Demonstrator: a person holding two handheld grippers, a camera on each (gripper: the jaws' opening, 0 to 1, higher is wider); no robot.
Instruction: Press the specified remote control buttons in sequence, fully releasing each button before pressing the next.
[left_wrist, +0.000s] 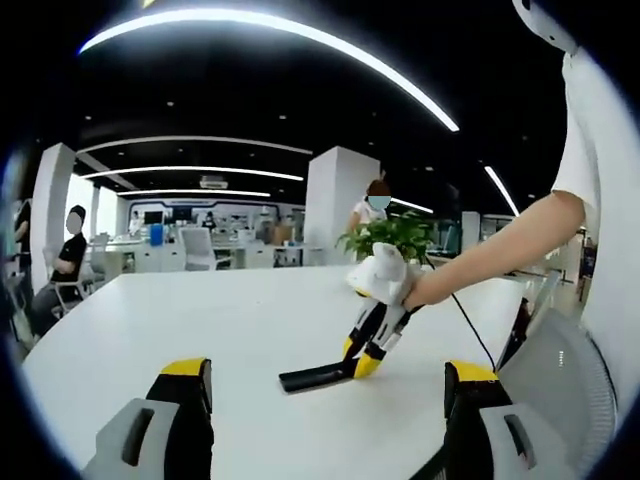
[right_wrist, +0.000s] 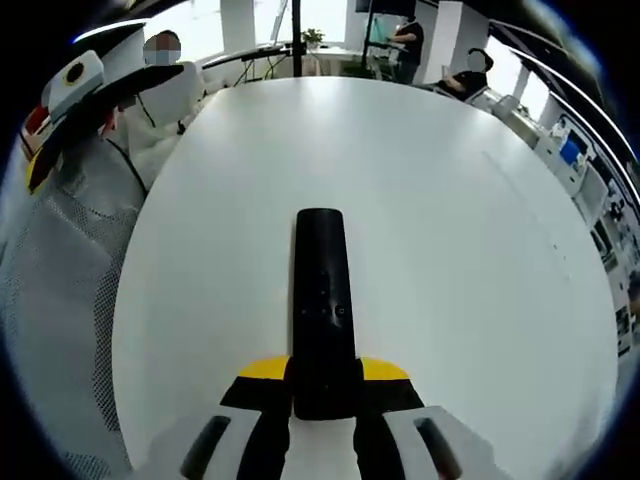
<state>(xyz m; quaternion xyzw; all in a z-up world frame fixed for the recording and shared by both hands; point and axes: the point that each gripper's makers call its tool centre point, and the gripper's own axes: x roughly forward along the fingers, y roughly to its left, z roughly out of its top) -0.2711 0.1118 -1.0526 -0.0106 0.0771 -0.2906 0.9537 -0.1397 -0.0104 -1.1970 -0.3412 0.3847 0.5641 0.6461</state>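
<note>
Black remote control (right_wrist: 321, 300) lies on the white table (right_wrist: 450, 250) at lower centre of the right gripper view, clamped by the right tongs (right_wrist: 322, 385). Left tongs (left_wrist: 325, 385) gape wide, holding nothing.

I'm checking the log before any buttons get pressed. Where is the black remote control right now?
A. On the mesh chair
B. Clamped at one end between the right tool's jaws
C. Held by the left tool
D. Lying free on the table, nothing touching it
B: in the right gripper view the slim black remote control sits between the yellow-tipped jaws of the right tool, its far end over the white round table.
</note>
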